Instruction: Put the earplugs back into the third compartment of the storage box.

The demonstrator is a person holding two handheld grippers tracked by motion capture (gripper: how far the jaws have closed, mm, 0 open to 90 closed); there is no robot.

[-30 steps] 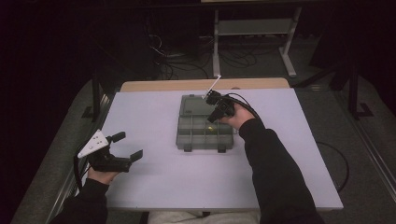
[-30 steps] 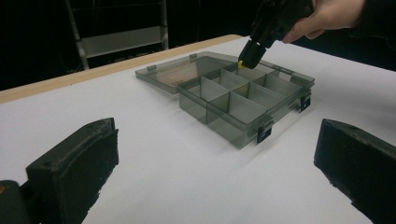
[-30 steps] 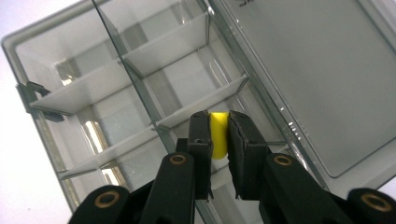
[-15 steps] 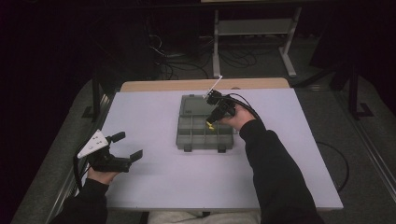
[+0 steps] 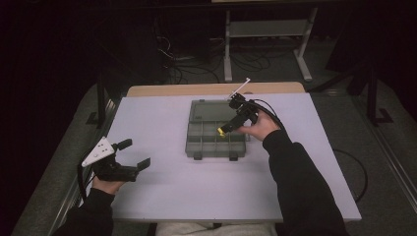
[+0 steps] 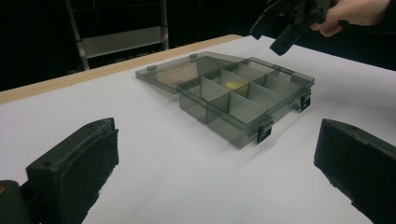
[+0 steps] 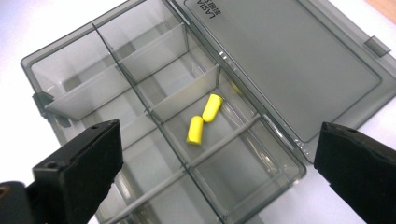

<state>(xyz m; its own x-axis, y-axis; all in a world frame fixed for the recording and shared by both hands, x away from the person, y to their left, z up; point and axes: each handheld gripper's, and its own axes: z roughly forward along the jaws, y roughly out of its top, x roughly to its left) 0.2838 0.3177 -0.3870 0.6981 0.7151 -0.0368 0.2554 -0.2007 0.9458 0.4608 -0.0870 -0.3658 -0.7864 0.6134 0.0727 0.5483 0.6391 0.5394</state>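
One grey compartment box [image 7: 116, 84] lies open on the white table [image 5: 162, 196], with two yellow earplugs [image 7: 203, 119] in one compartment beside the lid. Just above them hangs the right gripper [image 5: 230, 124], its jaws just opened wide and empty. The left gripper [image 5: 132, 153], jaws spread, rests well apart.

A white tabletop [image 5: 162, 196] covers most of a table, with a strip of pale wood [image 5: 187, 89] showing along its far edge. Beyond the table the room is dark. A grey metal stand with a low shelf [image 5: 268, 28] rests on the floor behind it, and a tangle of black cables [image 5: 189, 61] lies on the floor just left of the stand. Grey carpeted floor [image 5: 388, 147] runs along the table's right side.
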